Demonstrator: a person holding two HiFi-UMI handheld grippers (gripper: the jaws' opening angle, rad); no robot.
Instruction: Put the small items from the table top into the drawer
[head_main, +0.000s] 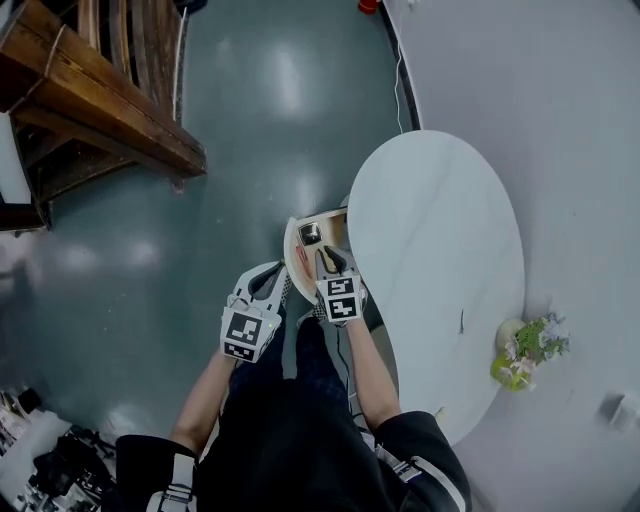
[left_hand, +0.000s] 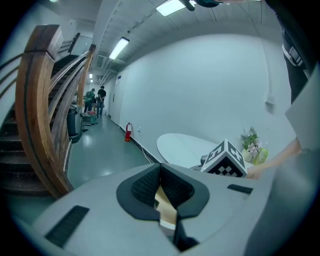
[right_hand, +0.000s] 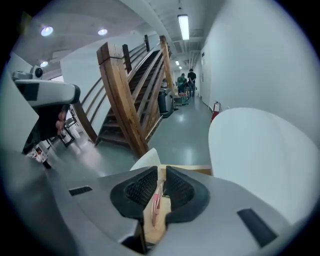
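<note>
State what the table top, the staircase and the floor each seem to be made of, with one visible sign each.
Table top: smooth, even white with a slight sheen; laminate, painted board or stone, the look leaves it open.
Staircase: brown varnished wood; grain and plank edges show.
Floor: hard glossy grey-green coating, perhaps epoxy; it mirrors the ceiling lights.

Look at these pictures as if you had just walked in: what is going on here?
A person holds a two-jaw gripper in each hand over an open drawer under a white table top. The right gripper hangs above the drawer, jaws narrowly apart with nothing held. The left gripper beside it is shut and empty. A dark item and a pink item lie in the drawer. A flower pot stands on the table top.
</note>
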